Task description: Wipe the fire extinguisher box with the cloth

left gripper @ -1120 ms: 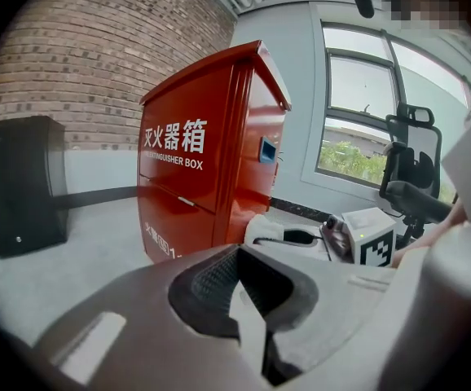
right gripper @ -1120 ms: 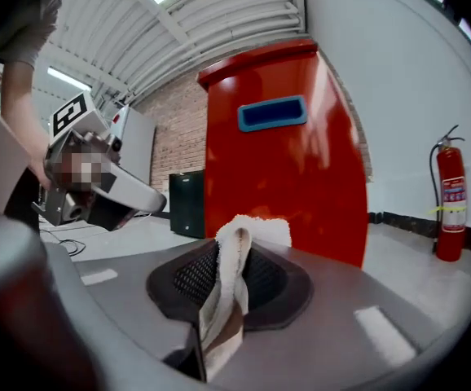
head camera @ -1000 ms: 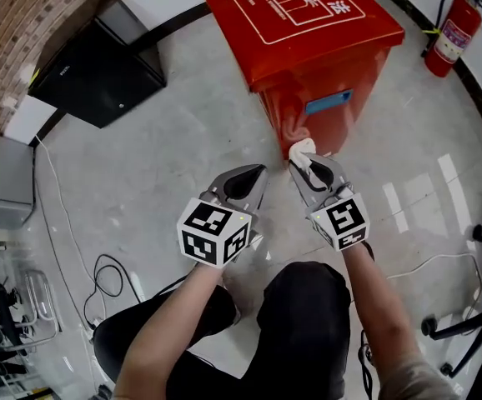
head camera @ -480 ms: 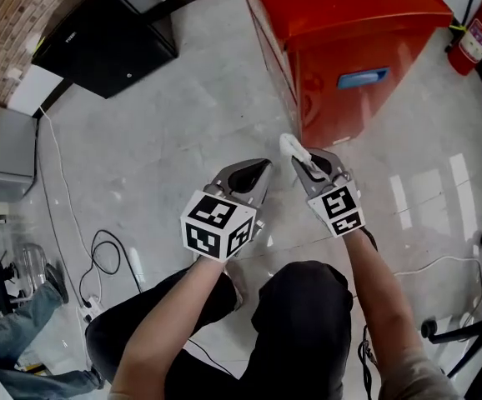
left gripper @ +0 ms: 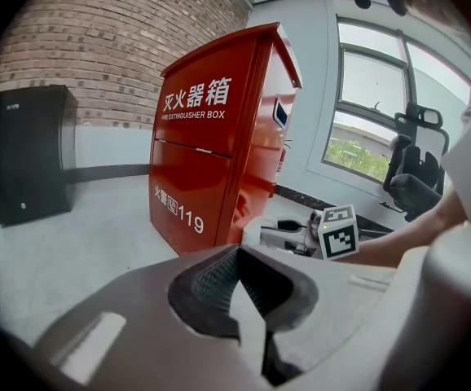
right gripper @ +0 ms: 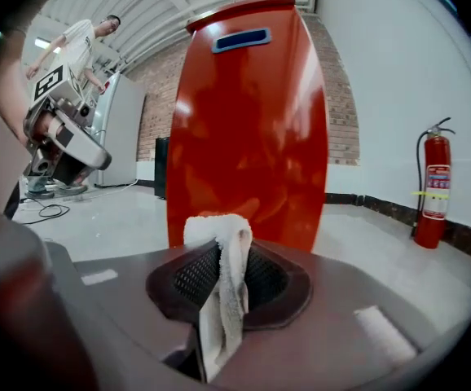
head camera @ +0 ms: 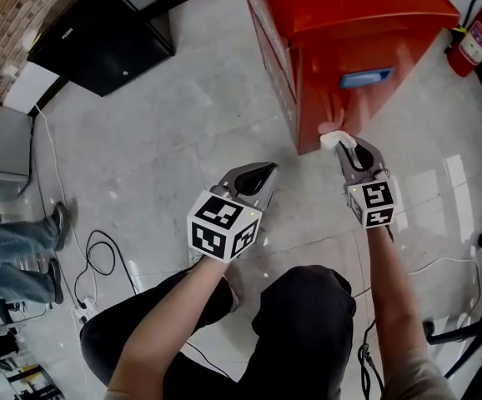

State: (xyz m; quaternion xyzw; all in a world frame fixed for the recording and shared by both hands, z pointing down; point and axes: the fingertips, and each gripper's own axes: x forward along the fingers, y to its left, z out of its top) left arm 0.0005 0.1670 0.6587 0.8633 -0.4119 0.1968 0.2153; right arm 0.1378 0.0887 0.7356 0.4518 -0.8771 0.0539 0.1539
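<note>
The red fire extinguisher box point(head camera: 341, 32) stands on the floor at the top of the head view, with a blue handle recess point(head camera: 366, 77) on its near side. My right gripper point(head camera: 342, 144) is shut on a white cloth point(head camera: 331, 139), whose tip is at the lower near face of the box. In the right gripper view the cloth point(right gripper: 223, 275) hangs between the jaws with the box point(right gripper: 248, 129) right ahead. My left gripper point(head camera: 255, 176) hovers over the floor left of the box, shut and holding nothing. From the left gripper view I see the box point(left gripper: 219, 145) and the right gripper point(left gripper: 301, 233).
A black cabinet point(head camera: 99, 36) stands at the upper left by a brick wall. A red fire extinguisher point(head camera: 481, 36) stands at the right against the wall. Cables point(head camera: 99, 265) lie on the floor at the left. Someone's legs point(head camera: 16, 257) are at the left edge. A chair base point(head camera: 474, 323) sits at the lower right.
My right gripper has carried the cloth rightward and forward, up to the box's lower near face. The left gripper has stayed nearly in place. A person's legs have moved along the left edge.
</note>
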